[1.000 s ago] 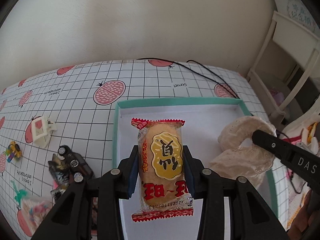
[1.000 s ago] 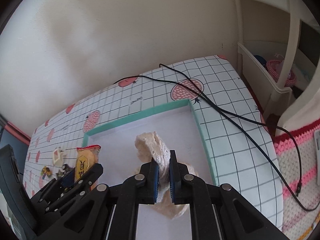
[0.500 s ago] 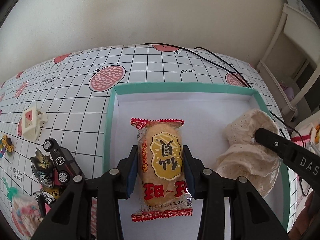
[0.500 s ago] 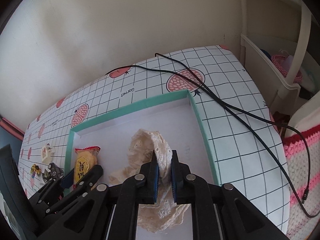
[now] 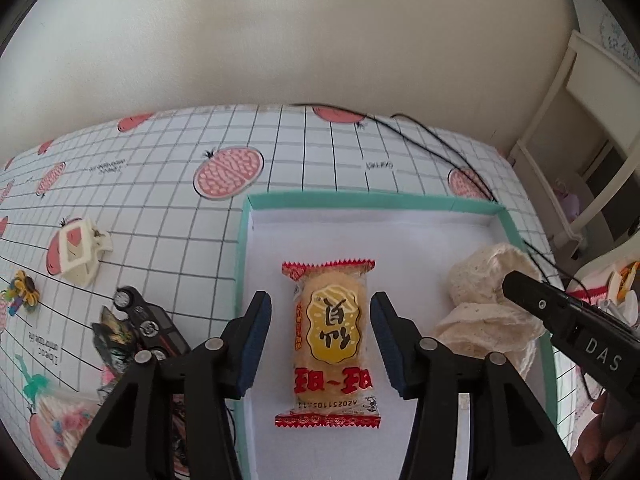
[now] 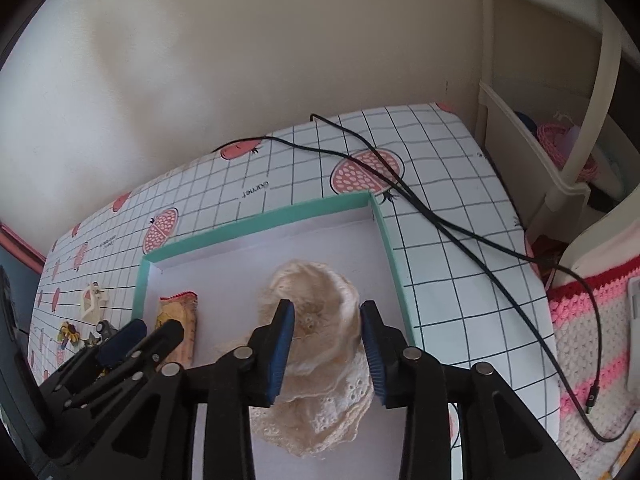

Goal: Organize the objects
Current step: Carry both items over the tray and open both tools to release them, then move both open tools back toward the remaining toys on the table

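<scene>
A teal-rimmed white tray (image 5: pixel 360 200) (image 6: pixel 256 224) lies on the checked tablecloth. A snack packet (image 5: pixel 330 340) (image 6: pixel 178 320), yellow with red ends, lies flat inside the tray. My left gripper (image 5: pixel 320 320) is open, its fingers standing apart on either side of the packet. A cream lace cloth (image 6: pixel 320 344) (image 5: pixel 484 304) is heaped in the tray's right part. My right gripper (image 6: pixel 327 328) is open too, its blue pads either side of the cloth's raised fold, not pinching it.
Left of the tray lie a black toy car (image 5: pixel 148 320), a cream hair clip (image 5: pixel 80 256), a small flower toy (image 5: pixel 24 288) and a pink wrapped packet (image 5: pixel 60 420). A black cable (image 6: pixel 440 216) runs across the table's right side. A white shelf (image 6: pixel 540 152) stands beyond the table edge.
Both grippers have opened. The snack packet and the lace cloth, held a moment ago, now rest loose in the tray. Both views have dropped closer to the tray.
</scene>
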`<state>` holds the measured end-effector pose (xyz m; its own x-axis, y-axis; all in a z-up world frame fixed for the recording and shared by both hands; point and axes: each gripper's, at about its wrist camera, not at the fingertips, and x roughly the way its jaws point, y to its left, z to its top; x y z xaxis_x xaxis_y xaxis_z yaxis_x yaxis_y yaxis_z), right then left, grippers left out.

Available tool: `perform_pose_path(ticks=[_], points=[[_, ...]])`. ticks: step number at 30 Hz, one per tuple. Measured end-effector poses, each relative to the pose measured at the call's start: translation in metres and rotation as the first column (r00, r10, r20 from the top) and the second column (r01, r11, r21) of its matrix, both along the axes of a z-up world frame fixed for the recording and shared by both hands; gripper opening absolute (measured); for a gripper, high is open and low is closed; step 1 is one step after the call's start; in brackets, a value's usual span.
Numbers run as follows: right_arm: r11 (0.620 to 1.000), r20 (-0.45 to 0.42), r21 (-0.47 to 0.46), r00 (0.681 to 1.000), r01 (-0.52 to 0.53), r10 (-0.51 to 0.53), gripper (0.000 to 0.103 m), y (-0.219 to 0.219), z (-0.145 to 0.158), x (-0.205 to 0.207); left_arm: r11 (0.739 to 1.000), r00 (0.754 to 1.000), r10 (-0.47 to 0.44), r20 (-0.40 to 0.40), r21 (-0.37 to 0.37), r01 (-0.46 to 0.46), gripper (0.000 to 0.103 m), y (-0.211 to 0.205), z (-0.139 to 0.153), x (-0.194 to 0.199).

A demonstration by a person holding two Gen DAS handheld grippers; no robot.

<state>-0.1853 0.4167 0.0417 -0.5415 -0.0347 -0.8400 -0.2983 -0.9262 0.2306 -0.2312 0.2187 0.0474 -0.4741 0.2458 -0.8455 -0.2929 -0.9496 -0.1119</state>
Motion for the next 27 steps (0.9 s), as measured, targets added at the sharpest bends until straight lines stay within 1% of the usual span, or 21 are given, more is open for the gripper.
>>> perform_pose_path(ticks=[5,7,9,12,14,16,17,18,19,20,21,23,24,26,27], points=[[1.0,-0.024,0.021,1.0,-0.006,0.007,0.037,0.001,0.017,0.004,1.0,0.999,0.009,-0.037,0.022,-0.008,0.054,-0.005,0.018,0.0],[0.999,-0.031,0.032,0.999,-0.015,0.016,0.037,-0.001,0.023,0.006,1.0,0.998,0.021,-0.055,0.023,-0.02,0.07,-0.008,0.024,0.0],[0.999,-0.035,0.044,0.999,-0.026,0.028,0.038,-0.003,0.028,0.007,0.999,0.997,0.035,-0.066,0.028,-0.034,0.07,-0.011,0.029,-0.001],[0.998,-0.031,0.053,0.999,-0.031,0.033,0.044,-0.005,0.028,0.008,0.998,0.996,0.052,-0.075,0.025,-0.051,0.071,-0.015,0.032,-0.001],[0.998,-0.029,0.055,0.999,-0.043,0.044,0.048,-0.008,0.027,0.007,0.998,0.995,0.057,-0.079,0.024,-0.055,0.076,-0.017,0.033,-0.001],[0.996,-0.023,0.068,0.998,-0.052,0.054,0.056,-0.011,0.026,0.006,0.998,0.994,0.067,-0.089,0.021,-0.065,0.082,-0.019,0.033,0.0],[0.996,-0.022,0.072,0.998,-0.054,0.056,0.059,-0.012,0.025,0.005,0.997,0.993,0.071,-0.09,0.022,-0.07,0.084,-0.021,0.034,0.0],[0.996,-0.021,0.074,0.998,-0.057,0.059,0.063,-0.013,0.024,0.005,0.997,0.993,0.075,-0.09,0.024,-0.073,0.089,-0.022,0.034,-0.001],[0.995,-0.02,0.075,0.998,-0.061,0.063,0.065,-0.014,0.023,0.005,0.997,0.993,0.079,-0.09,0.026,-0.077,0.091,-0.023,0.034,-0.001],[0.995,-0.019,0.077,0.998,-0.064,0.065,0.066,-0.014,0.023,0.005,0.996,0.992,0.083,-0.093,0.025,-0.081,0.091,-0.024,0.034,-0.001],[0.994,-0.018,0.082,0.997,-0.067,0.068,0.07,-0.015,0.022,0.005,0.996,0.992,0.086,-0.096,0.022,-0.084,0.091,-0.025,0.035,-0.001],[0.994,-0.018,0.086,0.997,-0.069,0.071,0.075,-0.016,0.022,0.005,0.996,0.991,0.093,-0.097,0.018,-0.092,0.097,-0.026,0.036,-0.003],[0.994,-0.019,0.087,0.997,-0.068,0.069,0.079,-0.016,0.022,0.005,0.995,0.99,0.098,-0.099,0.02,-0.097,0.102,-0.028,0.036,-0.003],[0.994,-0.02,0.087,0.997,-0.068,0.07,0.084,-0.016,0.022,0.005,0.994,0.989,0.106,-0.102,0.018,-0.105,0.102,-0.029,0.036,-0.004],[0.994,-0.021,0.088,0.997,-0.069,0.071,0.089,-0.016,0.021,0.005,0.994,0.989,0.108,-0.104,0.016,-0.107,0.102,-0.029,0.037,-0.005]])
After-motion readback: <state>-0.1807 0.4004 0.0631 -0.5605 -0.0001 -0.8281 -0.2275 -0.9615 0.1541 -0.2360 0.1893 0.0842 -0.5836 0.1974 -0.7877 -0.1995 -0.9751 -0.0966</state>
